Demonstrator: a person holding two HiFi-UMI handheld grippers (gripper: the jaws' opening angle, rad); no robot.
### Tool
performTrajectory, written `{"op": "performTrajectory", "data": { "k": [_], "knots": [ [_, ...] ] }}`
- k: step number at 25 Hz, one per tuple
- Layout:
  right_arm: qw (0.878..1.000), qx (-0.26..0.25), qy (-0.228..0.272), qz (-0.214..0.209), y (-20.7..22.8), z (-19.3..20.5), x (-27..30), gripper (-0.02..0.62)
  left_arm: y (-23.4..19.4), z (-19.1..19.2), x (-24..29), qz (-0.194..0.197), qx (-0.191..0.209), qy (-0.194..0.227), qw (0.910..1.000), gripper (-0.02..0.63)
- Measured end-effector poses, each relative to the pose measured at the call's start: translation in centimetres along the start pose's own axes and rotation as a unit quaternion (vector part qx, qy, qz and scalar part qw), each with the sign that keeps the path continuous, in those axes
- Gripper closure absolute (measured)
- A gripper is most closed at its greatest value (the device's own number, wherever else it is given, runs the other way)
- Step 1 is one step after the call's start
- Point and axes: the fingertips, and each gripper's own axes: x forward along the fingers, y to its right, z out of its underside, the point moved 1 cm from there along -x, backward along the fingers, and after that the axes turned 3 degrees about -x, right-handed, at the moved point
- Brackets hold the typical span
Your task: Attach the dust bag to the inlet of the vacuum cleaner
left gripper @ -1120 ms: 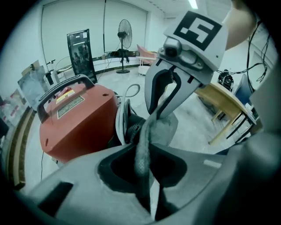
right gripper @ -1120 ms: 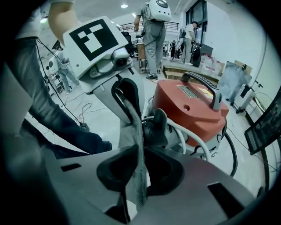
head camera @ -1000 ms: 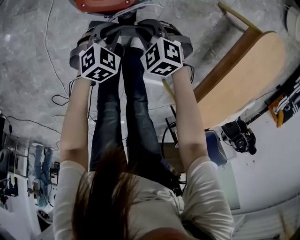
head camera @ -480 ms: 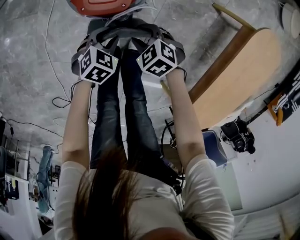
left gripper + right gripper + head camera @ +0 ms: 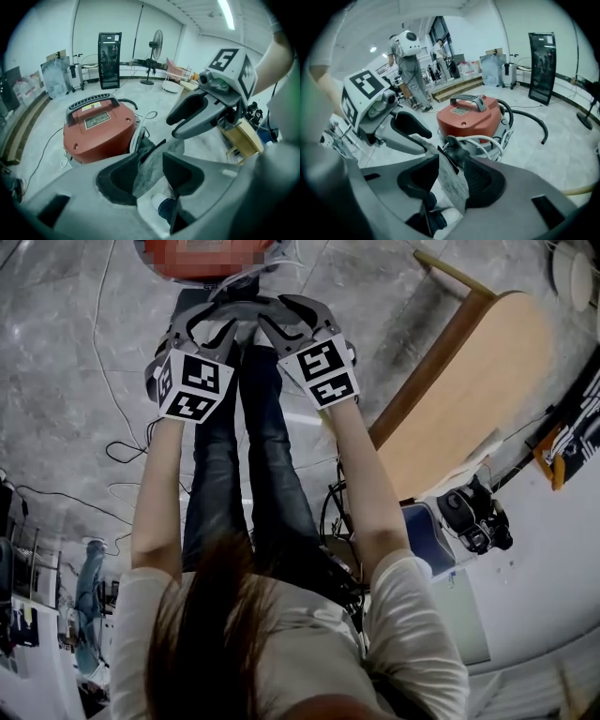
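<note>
We see the left claw (image 5: 150, 159) and right claw (image 5: 451, 161) released, jaws just opened wider, the dust bag (image 5: 176, 145) standing between each pair, apparently free of the pads, its far end at the red vacuum cleaner (image 5: 98, 126) on the floor (image 5: 154, 101).

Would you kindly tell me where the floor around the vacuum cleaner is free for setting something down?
Bare floor lies between the vacuum cleaner and the wooden table. Crowded: cables on the person's left, and the dust bag and hose beside the vacuum cleaner.
</note>
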Motion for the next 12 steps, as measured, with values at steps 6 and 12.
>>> {"op": "performTrajectory", "data": {
  "k": [6,12],
  "knots": [
    [0.995,0.066,0.068,0.008,-0.1,-2.8,-1.9,0.501,0.4,-3.3,-2.3,-0.018,-0.016,0.051,0.9984,0.504],
    [0.988,0.100,0.112,0.028,-0.2,-4.8,-4.6,0.592,0.8,-5.9,-4.8,-0.039,-0.010,0.088,0.9953,0.583]
  ]
}}
